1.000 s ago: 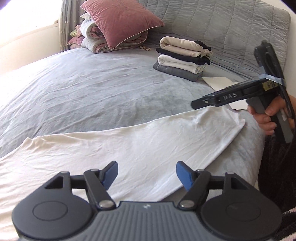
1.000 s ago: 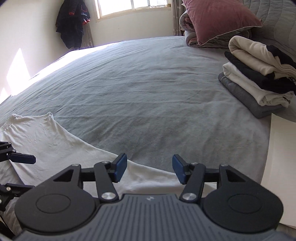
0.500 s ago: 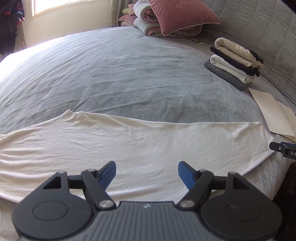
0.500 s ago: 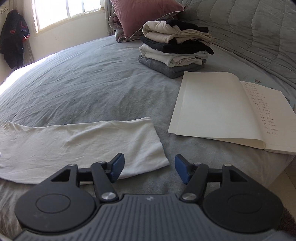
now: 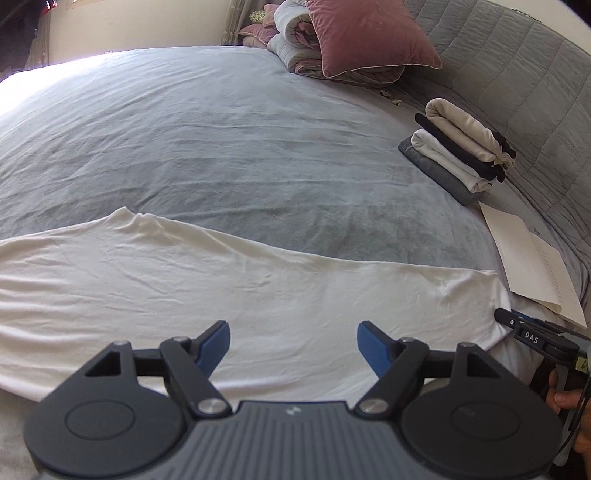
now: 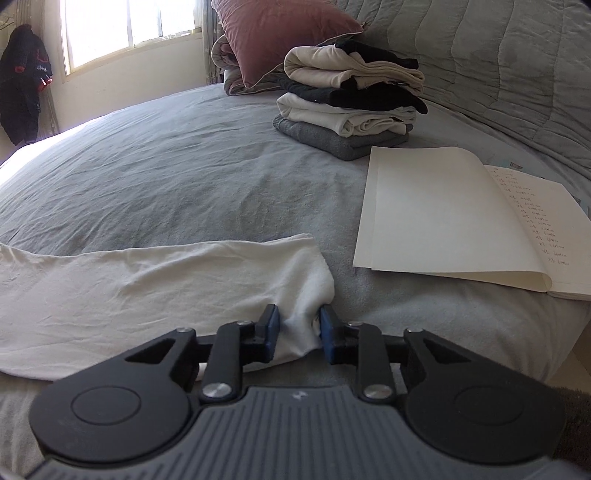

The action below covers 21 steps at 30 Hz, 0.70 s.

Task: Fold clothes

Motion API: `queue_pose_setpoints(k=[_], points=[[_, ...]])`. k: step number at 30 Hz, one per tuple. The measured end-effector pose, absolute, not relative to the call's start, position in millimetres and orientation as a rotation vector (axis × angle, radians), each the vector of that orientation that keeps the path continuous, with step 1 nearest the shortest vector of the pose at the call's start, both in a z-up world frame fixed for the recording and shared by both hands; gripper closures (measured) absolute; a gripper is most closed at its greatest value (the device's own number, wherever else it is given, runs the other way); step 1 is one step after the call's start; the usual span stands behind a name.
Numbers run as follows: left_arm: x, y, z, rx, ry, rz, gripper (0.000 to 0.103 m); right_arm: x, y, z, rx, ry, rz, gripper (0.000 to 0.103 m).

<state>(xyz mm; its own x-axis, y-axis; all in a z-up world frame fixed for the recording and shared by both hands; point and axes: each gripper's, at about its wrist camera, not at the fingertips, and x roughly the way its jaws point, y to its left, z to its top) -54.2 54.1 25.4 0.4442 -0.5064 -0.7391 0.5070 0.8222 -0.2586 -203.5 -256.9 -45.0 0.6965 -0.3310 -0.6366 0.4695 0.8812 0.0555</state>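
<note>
Cloth bunches between the closing right tongs (image 6: 297,334), seen only from the right wrist: long white crumpled garment (image 5: 221,291) stretched sideways along the grey bed (image 5: 221,147) edge. Left tongs (image 5: 293,347) gape above it.

Both cams are wrist fisheyes riding just behind their jaws, tilted down across the bed (image 5: 229,147) toward the quilted headboard (image 6: 498,55). Left cam sits low over the white garment (image 5: 240,291), near its middle. Right cam sits close at the garment's right end, beside the open notebook (image 6: 436,206). Shared: garment, notebook, folded clothes stack (image 6: 347,103), pink pillow (image 5: 365,33). Left view also catches the right gripper (image 5: 532,334) at its right edge.
</note>
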Motion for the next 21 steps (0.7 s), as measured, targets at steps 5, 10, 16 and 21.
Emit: queue_pose_setpoints(k=[5, 10, 16, 21], points=[[-44, 47, 19, -0.207, 1.002, -0.772, 0.026, -193, -236, -34, 0.182, 0.632, -0.398, 0.095], [-34, 30, 5, -0.345, 1.079, -0.857, 0.026, -181, -205, -14, 0.124, 0.591, -0.262, 0.095], [-26, 11, -13, -0.450, 1.145, -0.928, 0.027, -169, -164, -7, 0.048, 0.603, -0.091, 0.095], [-17, 3, -33, -0.518, 1.217, -0.886, 0.029, -165, -134, -14, -0.020, 0.625, 0.008, 0.095]])
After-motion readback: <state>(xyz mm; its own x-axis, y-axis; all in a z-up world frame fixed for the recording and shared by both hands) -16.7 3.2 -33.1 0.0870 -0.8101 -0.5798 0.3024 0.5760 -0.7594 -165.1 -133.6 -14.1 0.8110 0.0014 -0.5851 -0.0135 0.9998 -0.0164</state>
